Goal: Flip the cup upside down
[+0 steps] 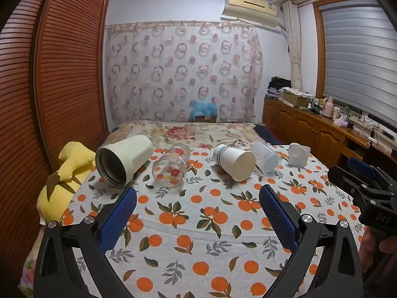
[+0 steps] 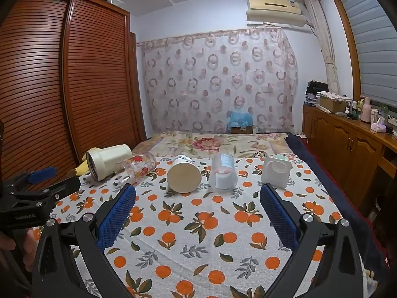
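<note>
Several cups lie on their sides in a row on the orange-print cloth (image 1: 198, 236): a cream steel-lined tumbler (image 1: 124, 160), a clear flowered glass (image 1: 171, 165), a white paper cup (image 1: 235, 162), a frosted plastic cup (image 1: 265, 157) and a white square cup (image 1: 298, 154). The right wrist view shows the same row: tumbler (image 2: 108, 161), glass (image 2: 136, 167), paper cup (image 2: 183, 175), frosted cup (image 2: 222, 172), square cup (image 2: 276, 171). My left gripper (image 1: 198, 193) is open and empty, short of the glass. My right gripper (image 2: 197, 195) is open and empty, just before the paper cup.
A yellow plush toy (image 1: 64, 176) lies at the cloth's left edge. A slatted wooden wardrobe (image 1: 62, 74) stands left, a wooden sideboard (image 1: 310, 126) with clutter right. A flowered bedspread (image 1: 188, 131) lies beyond the cups. The other gripper shows at each view's edge (image 1: 367, 193) (image 2: 32, 198).
</note>
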The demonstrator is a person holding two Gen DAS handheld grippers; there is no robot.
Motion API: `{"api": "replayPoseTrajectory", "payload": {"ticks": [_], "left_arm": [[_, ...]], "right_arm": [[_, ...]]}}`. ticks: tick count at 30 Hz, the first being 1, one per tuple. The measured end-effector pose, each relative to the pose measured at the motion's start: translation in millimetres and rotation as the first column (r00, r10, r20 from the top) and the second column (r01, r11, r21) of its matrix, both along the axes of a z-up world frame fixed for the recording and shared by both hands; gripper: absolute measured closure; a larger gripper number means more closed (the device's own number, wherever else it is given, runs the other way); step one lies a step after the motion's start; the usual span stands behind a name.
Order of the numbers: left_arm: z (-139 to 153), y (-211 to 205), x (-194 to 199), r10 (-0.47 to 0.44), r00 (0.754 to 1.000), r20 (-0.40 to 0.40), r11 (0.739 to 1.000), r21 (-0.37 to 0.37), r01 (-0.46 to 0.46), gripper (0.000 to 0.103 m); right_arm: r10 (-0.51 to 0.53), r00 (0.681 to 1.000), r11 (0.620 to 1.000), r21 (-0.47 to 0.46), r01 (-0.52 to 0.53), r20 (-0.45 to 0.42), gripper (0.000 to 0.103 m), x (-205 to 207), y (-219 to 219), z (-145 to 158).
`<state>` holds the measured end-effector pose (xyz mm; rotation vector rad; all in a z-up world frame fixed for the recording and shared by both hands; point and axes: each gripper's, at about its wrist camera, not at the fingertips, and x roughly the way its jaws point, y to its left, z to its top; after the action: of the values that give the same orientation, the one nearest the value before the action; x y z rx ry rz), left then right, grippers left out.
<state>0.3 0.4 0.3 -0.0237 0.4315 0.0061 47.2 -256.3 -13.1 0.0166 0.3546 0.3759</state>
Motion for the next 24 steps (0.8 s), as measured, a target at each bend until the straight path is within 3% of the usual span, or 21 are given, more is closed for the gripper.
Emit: {"api": "replayPoseTrajectory", "payload": {"ticks": [24], "left_arm": [[-0.4, -0.2, 0.0, -0.003, 1.000, 0.001, 1.000, -0.002, 0.003, 0.008]], "right_arm": [[0.000, 1.000, 1.000, 0.002, 0.000, 0.000, 0.002, -0.1, -0.5, 0.1]]}}
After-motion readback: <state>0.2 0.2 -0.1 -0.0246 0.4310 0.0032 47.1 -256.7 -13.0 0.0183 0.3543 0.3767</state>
